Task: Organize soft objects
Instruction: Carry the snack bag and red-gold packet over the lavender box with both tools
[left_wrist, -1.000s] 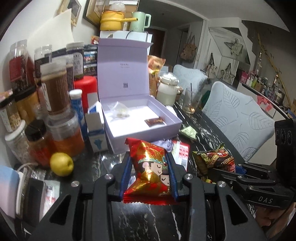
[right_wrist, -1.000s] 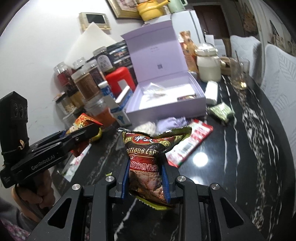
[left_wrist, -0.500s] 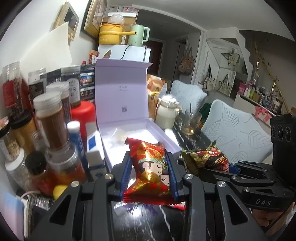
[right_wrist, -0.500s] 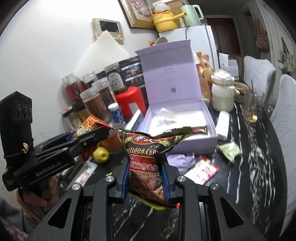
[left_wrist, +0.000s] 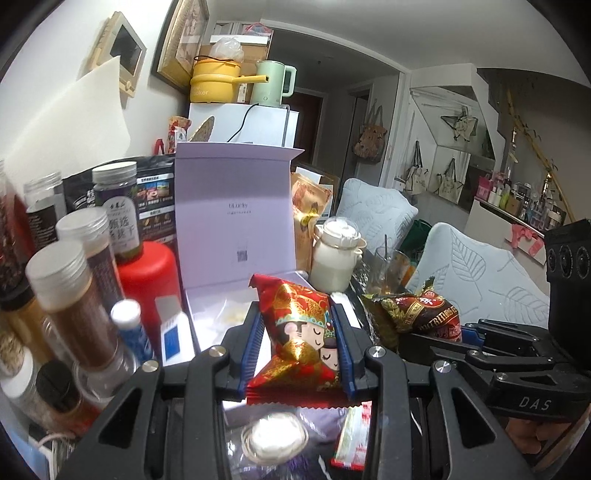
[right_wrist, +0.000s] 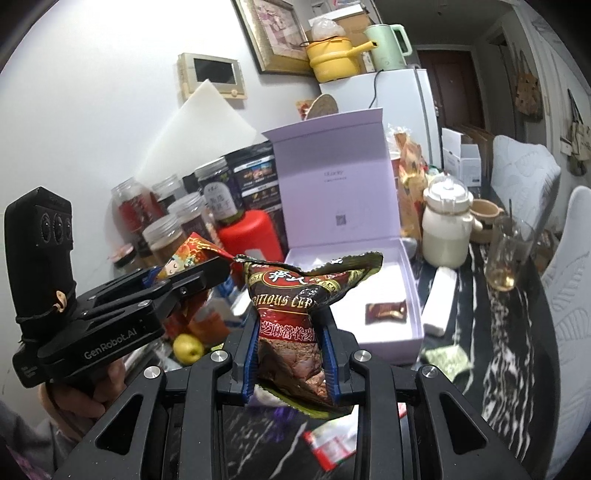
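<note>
My left gripper (left_wrist: 298, 325) is shut on a red and gold snack packet (left_wrist: 299, 332) with two cartoon faces, held in the air just in front of the open lilac box (left_wrist: 236, 206). My right gripper (right_wrist: 290, 328) is shut on a dark brown cereal packet (right_wrist: 295, 306) with a green edge, lifted before the same lilac box (right_wrist: 388, 291). A small brown candy (right_wrist: 386, 312) and a clear bag lie inside the box. In the right wrist view the left gripper (right_wrist: 218, 267) hangs at the left with its red packet (right_wrist: 184, 256). The brown packet (left_wrist: 417, 314) shows at the right in the left wrist view.
Jars and bottles (left_wrist: 70, 291) and a red canister (left_wrist: 147, 277) crowd the left by the wall. A cream jar (right_wrist: 447, 229) and a drinking glass (right_wrist: 509, 251) stand right of the box on the black marble table (right_wrist: 517, 332). Small packets (right_wrist: 445, 356) and a yellow fruit (right_wrist: 188, 349) lie below.
Both grippers have risen and moved toward the lilac box, each still holding its packet. The table items have dropped lower in both views.
</note>
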